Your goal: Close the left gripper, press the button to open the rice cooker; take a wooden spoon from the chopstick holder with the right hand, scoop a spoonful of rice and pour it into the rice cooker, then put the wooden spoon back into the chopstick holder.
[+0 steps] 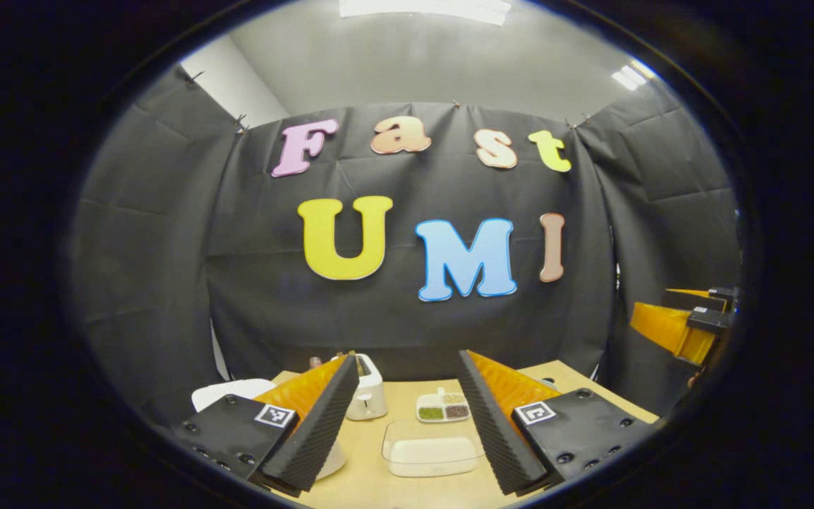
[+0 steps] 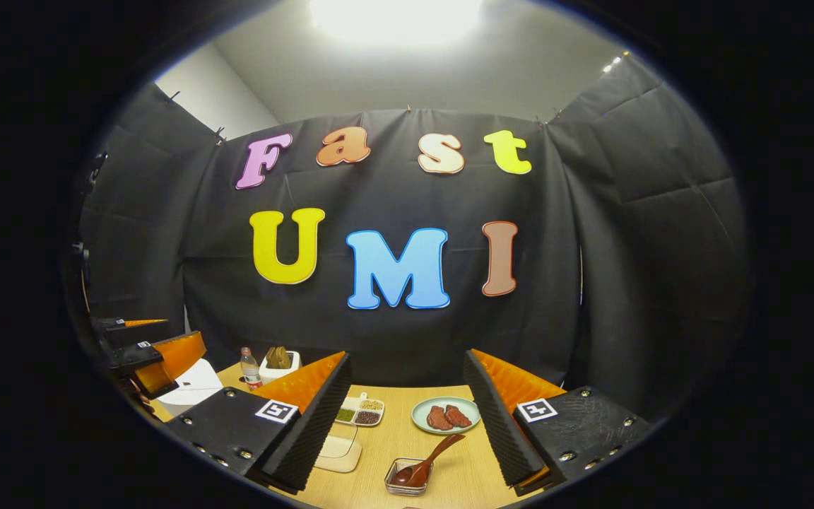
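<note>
Between the wide-spread fingers of the right gripper (image 2: 407,424) sits the wooden spoon (image 2: 425,463), propped in its clear holder (image 2: 407,484) handle-up for grabbing, while the left gripper (image 1: 407,424), fingers equally wide, frames the rice container (image 1: 432,452), rice cooker (image 1: 230,391) just outside its left finger.

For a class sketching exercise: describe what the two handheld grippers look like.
Left gripper and right gripper look alike: two long wedge-shaped fingers with ribbed inner faces, each mounted on a flat dark plate with round bolt heads and a small square black-and-white marker. No cables or sleeves are visible.
</note>
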Available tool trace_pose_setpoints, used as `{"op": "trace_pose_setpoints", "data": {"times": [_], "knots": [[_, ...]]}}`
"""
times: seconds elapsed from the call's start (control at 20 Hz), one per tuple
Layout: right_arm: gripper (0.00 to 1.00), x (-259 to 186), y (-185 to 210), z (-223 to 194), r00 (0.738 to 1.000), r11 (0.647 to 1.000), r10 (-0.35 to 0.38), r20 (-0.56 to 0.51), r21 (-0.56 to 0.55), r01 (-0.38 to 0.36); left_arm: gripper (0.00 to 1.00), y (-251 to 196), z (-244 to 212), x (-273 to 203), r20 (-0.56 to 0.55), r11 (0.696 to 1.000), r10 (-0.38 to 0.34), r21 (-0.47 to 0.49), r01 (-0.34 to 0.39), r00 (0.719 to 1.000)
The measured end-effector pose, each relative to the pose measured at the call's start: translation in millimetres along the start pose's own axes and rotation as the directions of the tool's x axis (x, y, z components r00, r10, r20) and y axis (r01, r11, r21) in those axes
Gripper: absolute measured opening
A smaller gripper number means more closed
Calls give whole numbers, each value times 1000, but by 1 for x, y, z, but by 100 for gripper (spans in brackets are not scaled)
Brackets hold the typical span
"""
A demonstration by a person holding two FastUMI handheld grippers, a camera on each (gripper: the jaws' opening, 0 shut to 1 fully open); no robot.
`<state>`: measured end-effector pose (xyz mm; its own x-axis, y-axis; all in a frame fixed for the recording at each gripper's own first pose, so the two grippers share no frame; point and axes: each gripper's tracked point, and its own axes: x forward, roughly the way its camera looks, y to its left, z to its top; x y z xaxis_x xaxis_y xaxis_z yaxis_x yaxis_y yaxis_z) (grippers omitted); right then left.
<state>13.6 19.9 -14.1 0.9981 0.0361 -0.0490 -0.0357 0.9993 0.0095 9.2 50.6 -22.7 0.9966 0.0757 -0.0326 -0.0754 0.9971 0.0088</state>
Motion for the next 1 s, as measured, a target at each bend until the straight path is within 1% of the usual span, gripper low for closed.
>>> {"op": "trace_pose_setpoints", "data": {"times": [0.1,0.15,0.25,0.35,0.4,0.45,0.5,0.55,0.65,0.75,0.8,0.9,0.95,1.0], "knots": [[97,2,0,0,1000,1000,0,0,1,0,95,18,-19,5,-47,999,19,-42,-21,999],[97,3,0,0,1000,1000,-1,2,-2,1,89,28,-29,8,-79,997,36,-60,-41,996],[97,5,3,-1,1000,1000,8,1,-10,-8,54,53,-50,12,-147,991,72,-97,-87,987],[97,7,8,-5,1000,1000,24,-9,-17,-24,19,76,-76,17,-224,981,85,-151,-120,971],[97,8,9,-6,999,999,29,-13,-21,-29,9,84,-88,24,-258,975,70,-186,-121,964],[97,9,10,-6,999,999,35,-14,-23,-36,9,98,-96,24,-285,968,80,-206,-143,955],[97,10,10,-6,999,999,39,-15,-24,-39,9,116,-106,26,-313,960,107,-215,-180,944],[97,11,10,-7,999,999,40,-16,-24,-40,9,135,-114,30,-344,951,133,-219,-217,929],[97,14,10,-9,999,999,39,-22,-20,-40,9,164,-134,39,-405,932,163,-236,-275,900],[97,18,10,-13,999,999,39,-34,-15,-40,9,186,-156,46,-468,915,169,-253,-314,867],[97,20,11,-13,998,999,39,-40,-13,-39,9,197,-168,51,-507,904,176,-256,-343,844],[97,23,9,-14,998,999,34,-45,-13,-35,9,216,-189,62,-549,884,188,-268,-384,815],[97,24,8,-15,998,999,31,-47,-15,-31,9,224,-198,69,-561,878,194,-266,-397,805],[97,27,7,-15,998,999,28,-48,-19,-28,9,231,-201,75,-564,875,201,-264,-405,801]]}}
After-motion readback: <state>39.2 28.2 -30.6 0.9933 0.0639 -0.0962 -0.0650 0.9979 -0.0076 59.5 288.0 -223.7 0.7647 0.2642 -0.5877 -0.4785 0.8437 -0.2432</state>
